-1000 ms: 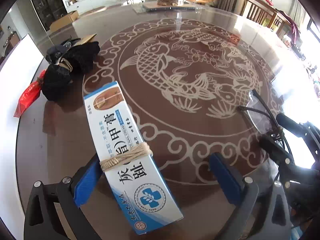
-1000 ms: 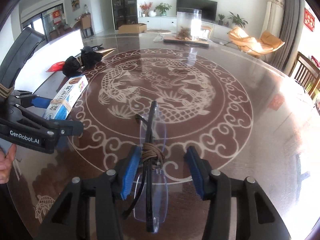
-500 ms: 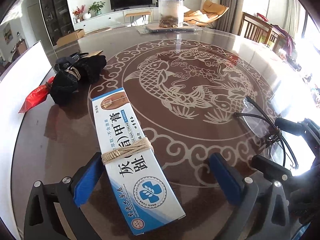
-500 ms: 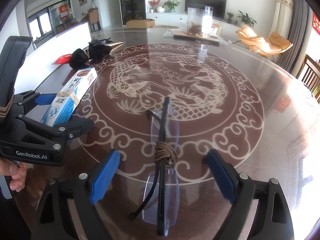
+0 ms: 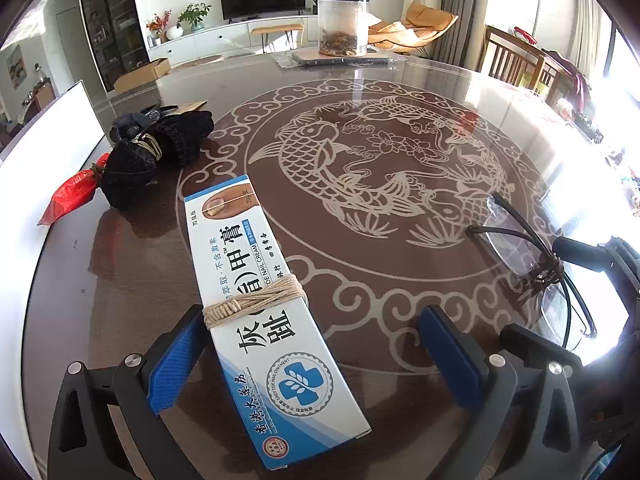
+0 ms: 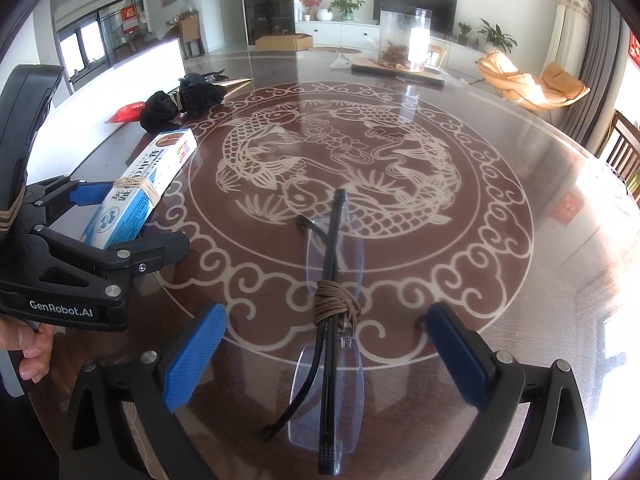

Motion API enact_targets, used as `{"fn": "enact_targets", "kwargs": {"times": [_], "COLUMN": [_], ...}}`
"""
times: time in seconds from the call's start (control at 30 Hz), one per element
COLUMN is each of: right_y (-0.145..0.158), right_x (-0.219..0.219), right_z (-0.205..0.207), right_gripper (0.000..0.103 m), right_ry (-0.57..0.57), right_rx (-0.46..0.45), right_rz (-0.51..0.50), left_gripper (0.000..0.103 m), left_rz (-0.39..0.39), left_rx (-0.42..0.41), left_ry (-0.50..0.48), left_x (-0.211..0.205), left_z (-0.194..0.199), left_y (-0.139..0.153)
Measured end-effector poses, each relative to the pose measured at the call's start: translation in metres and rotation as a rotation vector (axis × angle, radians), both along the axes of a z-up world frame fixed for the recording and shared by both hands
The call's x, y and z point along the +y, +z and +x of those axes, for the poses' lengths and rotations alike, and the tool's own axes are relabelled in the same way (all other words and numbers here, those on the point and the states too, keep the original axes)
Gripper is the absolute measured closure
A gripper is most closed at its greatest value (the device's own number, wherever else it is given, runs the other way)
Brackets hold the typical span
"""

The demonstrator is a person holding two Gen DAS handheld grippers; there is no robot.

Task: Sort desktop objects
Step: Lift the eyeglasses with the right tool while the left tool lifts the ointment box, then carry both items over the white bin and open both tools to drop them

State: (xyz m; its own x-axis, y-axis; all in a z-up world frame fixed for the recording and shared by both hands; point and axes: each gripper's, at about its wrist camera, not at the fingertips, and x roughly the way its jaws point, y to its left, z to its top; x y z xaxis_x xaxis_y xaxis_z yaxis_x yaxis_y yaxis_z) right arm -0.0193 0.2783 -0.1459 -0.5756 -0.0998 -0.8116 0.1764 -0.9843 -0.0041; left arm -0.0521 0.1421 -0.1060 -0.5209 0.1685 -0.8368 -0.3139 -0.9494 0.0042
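Observation:
A white and blue nail cream box (image 5: 264,312) with twine round it lies on the brown table between the wide-open jaws of my left gripper (image 5: 320,356), next to the left pad. It also shows in the right wrist view (image 6: 136,196). Folded rimless glasses (image 6: 332,320) tied with brown cord lie between the open jaws of my right gripper (image 6: 324,360), touching neither pad. They also show in the left wrist view (image 5: 548,276). A black bundle (image 5: 156,152) tied with twine lies at the table's left.
A red packet (image 5: 72,196) lies beside the black bundle near a white board (image 5: 44,136). A clear container (image 5: 344,24) stands on a tray at the table's far edge. Chairs stand to the right. My left gripper (image 6: 80,248) shows in the right wrist view.
My right gripper has opened wide and let go of the glasses, which now lie on the table. Both grippers have drawn back a little. The box has not moved.

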Motion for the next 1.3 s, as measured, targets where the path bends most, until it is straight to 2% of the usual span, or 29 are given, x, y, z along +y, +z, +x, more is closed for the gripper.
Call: {"fn": "enact_targets", "kwargs": {"times": [0.27,0.4,0.43,0.47,0.5,0.53,0.63,0.7,0.83,1.03,1.17,1.3], "right_y": [-0.001,0.000,0.001,0.006,0.011,0.014,0.026,0.039,0.063,0.094,0.115,0.140], "right_x": [-0.001,-0.002,-0.001,0.000,0.002,0.004,0.007,0.008,-0.001,-0.051,-0.088,-0.128], "right_z": [-0.001,-0.002,-0.003,-0.003,-0.002,-0.002,0.005,0.013,0.019,0.017,0.020,0.016], "right_gripper": [0.000,0.000,0.004,0.033,0.058,0.090,0.091,0.091,0.091,0.091,0.091,0.091], "right_ry": [0.005,0.025,0.041,0.040,0.031,0.017,0.018,0.015,0.036,0.148,0.226,0.310], "right_rx": [-0.005,-0.025,-0.050,-0.048,-0.046,-0.056,-0.036,-0.008,0.024,0.092,0.136,0.169], "right_rz": [0.003,0.008,0.013,0.012,0.014,0.025,-0.007,-0.057,-0.144,-0.160,-0.194,-0.233], "left_gripper": [0.000,0.000,0.009,0.033,0.044,0.060,0.062,0.062,0.062,0.062,0.062,0.062], "left_rz": [0.000,-0.034,-0.044,-0.039,-0.040,-0.035,0.037,0.084,0.149,0.292,0.318,0.363], "left_rx": [-0.009,-0.108,-0.108,-0.102,-0.097,-0.104,-0.132,-0.120,-0.019,0.083,0.177,0.255], "left_ry": [-0.024,-0.074,-0.082,-0.084,-0.078,-0.071,-0.047,-0.026,0.007,0.117,0.174,0.272], "left_x": [-0.003,-0.007,-0.010,-0.015,-0.019,-0.024,-0.044,-0.055,-0.081,-0.139,-0.177,-0.232], "left_z": [0.008,0.007,0.009,0.011,0.010,0.009,0.010,0.016,0.035,0.060,0.080,0.092], "left_y": [0.005,0.007,0.010,0.015,0.019,0.021,0.024,0.034,0.074,0.119,0.150,0.181]}}
